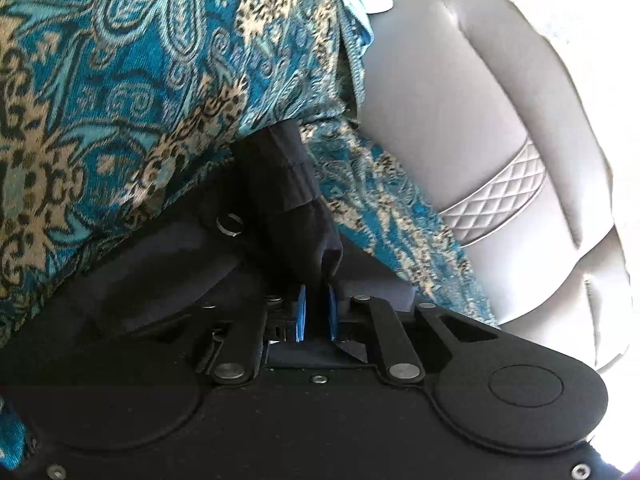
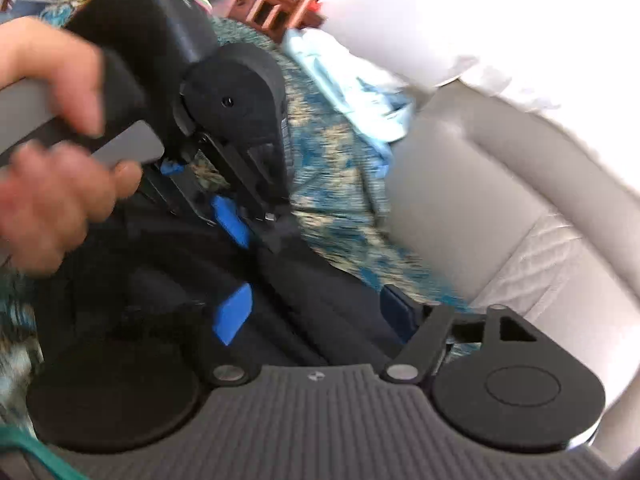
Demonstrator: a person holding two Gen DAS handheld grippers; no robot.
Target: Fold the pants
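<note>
**Left gripper pinched the dark pants as the right stood open**

On the left, the patterned teal-and-gold cover (image 1: 120,92) lay over the seat, and the black pants (image 1: 280,184) rested on it, a metal ring (image 1: 229,225) showing on the fabric. The left gripper (image 1: 316,312) had its blue pads drawn close together on a bunched fold of the pants. To the right of the cloth rose the pale leather sofa arm (image 1: 480,160).

In the right wrist view, a hand (image 2: 52,184) held the left tool at the left, its blue finger (image 2: 230,218) pressed into the fabric. Further right, the right gripper (image 2: 316,316) stood with its jaws wide apart above the pants, clasping nothing.

The pinch looked shallow, taking a small bunch only; a pull could likely slip it free or lift a single layer, skewing the fold. The blurred right view suggested quick motion, which could drag the loose cover along.
</note>
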